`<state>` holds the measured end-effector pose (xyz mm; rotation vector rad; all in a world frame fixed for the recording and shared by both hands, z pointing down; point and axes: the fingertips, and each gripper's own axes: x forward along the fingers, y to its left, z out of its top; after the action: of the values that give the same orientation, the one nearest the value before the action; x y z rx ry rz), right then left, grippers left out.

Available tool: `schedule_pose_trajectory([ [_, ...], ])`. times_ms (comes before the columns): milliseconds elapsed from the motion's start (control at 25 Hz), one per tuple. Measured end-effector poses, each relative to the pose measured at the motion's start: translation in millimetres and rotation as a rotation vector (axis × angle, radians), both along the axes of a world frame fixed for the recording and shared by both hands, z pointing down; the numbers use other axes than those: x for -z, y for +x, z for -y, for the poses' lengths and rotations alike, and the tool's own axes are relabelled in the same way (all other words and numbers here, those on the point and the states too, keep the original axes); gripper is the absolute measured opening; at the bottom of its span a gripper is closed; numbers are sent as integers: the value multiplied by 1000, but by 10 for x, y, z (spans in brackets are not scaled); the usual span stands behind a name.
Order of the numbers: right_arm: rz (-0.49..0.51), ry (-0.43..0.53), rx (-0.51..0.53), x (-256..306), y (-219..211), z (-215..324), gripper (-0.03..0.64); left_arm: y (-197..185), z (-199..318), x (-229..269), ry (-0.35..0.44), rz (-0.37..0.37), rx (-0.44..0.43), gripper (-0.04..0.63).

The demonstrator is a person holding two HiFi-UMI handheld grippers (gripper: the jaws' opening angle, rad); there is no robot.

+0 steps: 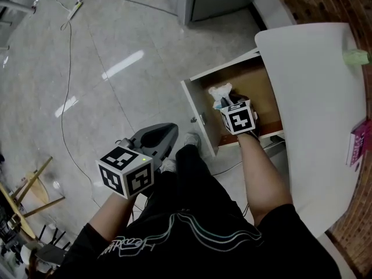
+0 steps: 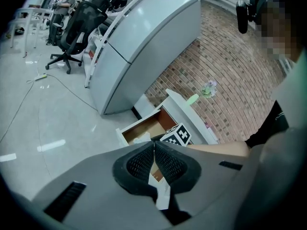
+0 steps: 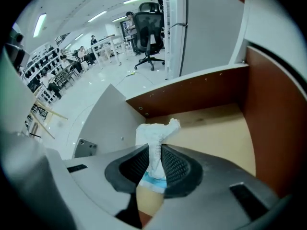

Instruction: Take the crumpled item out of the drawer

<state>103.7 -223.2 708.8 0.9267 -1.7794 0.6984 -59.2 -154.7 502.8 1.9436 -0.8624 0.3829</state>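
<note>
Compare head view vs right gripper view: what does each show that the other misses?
Head view only: the left gripper, away from the drawer; the curved white countertop; a pink book.
Right gripper view only: the right gripper with its jaws pressed on the crumpled white item with a blue edge; a black office chair behind.
Both: the open wooden drawer with that item inside it.
</note>
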Motion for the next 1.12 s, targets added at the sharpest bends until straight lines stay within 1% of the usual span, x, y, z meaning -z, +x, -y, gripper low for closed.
schedule_pose_trajectory([
  [280, 35, 81, -53, 746, 4, -165, 89, -22, -196, 449, 66, -15, -24, 25],
  [520, 134, 151, -140, 1527, -58, -500, 89, -24, -484, 945, 131, -19, -69, 25],
  [680, 195, 234, -144, 2173, -166, -746, 89, 5, -708, 1347, 190, -26, -103, 25],
  [840, 261, 323, -130, 2846, -311, -1034, 89, 33, -1009, 1756, 249, -38, -161, 25],
  [1120, 386, 462, -149, 3914, -463, -1625, 89, -45, -1434, 2414, 360, -52, -234, 25],
])
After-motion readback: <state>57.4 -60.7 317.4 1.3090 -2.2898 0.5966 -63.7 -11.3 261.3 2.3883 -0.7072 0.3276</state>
